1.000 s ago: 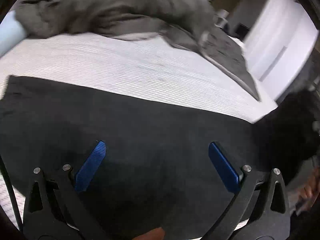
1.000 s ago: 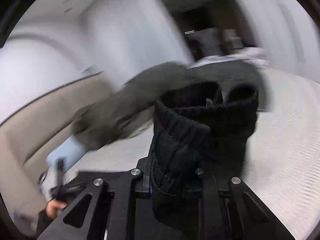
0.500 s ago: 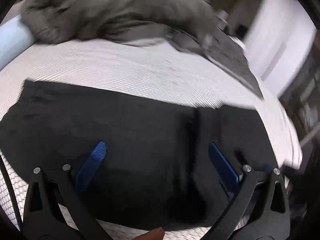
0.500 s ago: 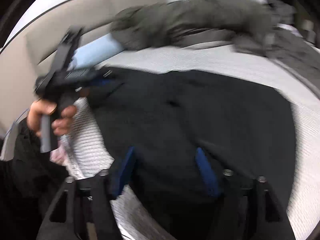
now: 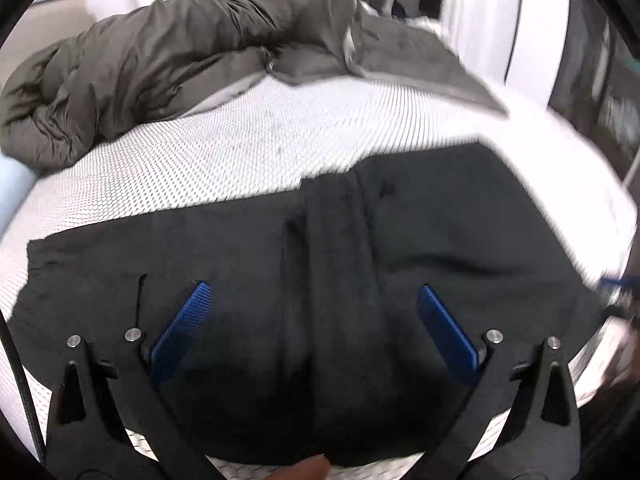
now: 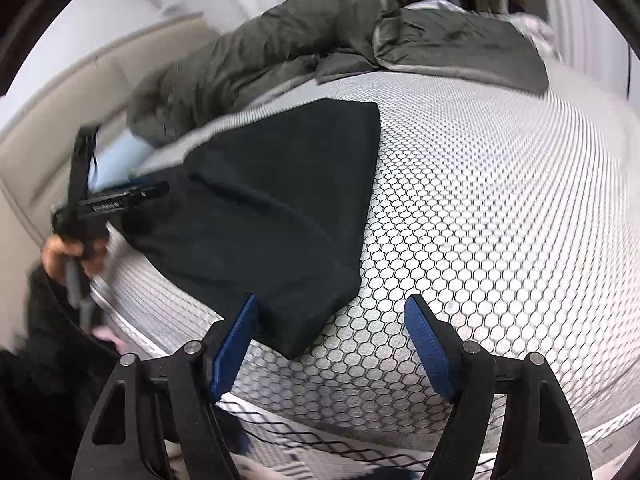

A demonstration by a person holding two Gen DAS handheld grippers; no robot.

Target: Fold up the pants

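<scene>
Hovering over the bed, we carry two claws, and both stand with their jaws spread and nothing between the blue pads. Our right gripper (image 6: 330, 340) has just been opening; its jaws are now wide apart and empty. The black pants (image 6: 272, 208) lie flat on the white honeycomb-patterned mattress cover (image 6: 480, 200), ahead and to the left of this claw. The nearest corner of the folded cloth reaches in between the fingertips, closer to the left pad (image 6: 234, 348), which it lies just beside; we cannot tell if they touch. The right pad is over bare cover.

Our left gripper (image 5: 312, 320) is also spread wide and clasps nothing. The pants (image 5: 360, 280) spread directly below and ahead of it, filling the space between and beyond both pads, with a raised lengthwise fold running forward from the middle of the claw. Whether the pads touch the cloth we cannot tell.

From the right wrist view, the left gripper (image 6: 116, 200) shows far to the left, at the far edge of the pants, held in our hand (image 6: 68, 252).

Beyond the pants, ahead of both claws, a rumpled grey-green duvet (image 5: 180, 60) lies heaped across the far part of the bed. A pale blue pillow (image 6: 120, 160) peeks out from under its left end.
</scene>
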